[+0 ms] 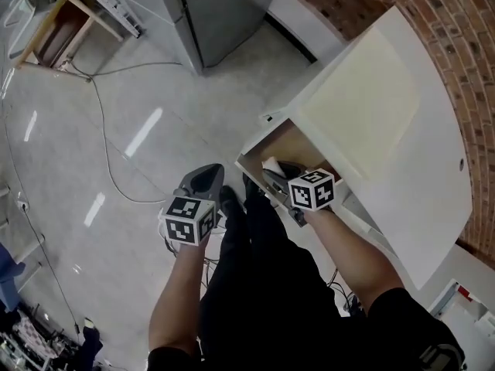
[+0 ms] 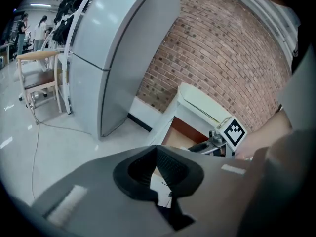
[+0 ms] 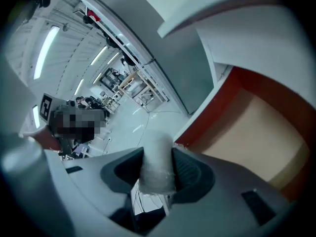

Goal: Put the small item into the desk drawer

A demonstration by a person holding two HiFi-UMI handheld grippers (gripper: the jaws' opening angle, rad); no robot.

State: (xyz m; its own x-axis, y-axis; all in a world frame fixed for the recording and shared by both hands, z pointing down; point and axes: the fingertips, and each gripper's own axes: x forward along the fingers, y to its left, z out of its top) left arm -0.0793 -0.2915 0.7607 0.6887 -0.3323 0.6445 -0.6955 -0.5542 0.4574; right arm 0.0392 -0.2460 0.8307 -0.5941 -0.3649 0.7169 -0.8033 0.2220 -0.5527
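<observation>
The white desk (image 1: 402, 137) stands at the right with its drawer (image 1: 290, 147) pulled open, showing a bare tan bottom (image 3: 256, 127) and a red-brown side wall. My right gripper (image 1: 272, 173) hovers over the drawer's near corner, shut on a small white cylindrical item (image 3: 157, 164) that sticks out between the pads; the same item (image 1: 271, 164) shows as a white tip in the head view. The left gripper (image 1: 207, 178) hangs over the floor to the left of the drawer, apart from it. Its pads (image 2: 170, 168) meet at the tips with nothing between them.
A tall grey cabinet (image 1: 216, 14) stands beyond the desk on the glossy floor. A cable (image 1: 104, 130) trails across the floor toward a wooden chair (image 1: 54, 29) at the far left. A brick wall (image 1: 464, 52) runs behind the desk. My dark-trousered legs are below the grippers.
</observation>
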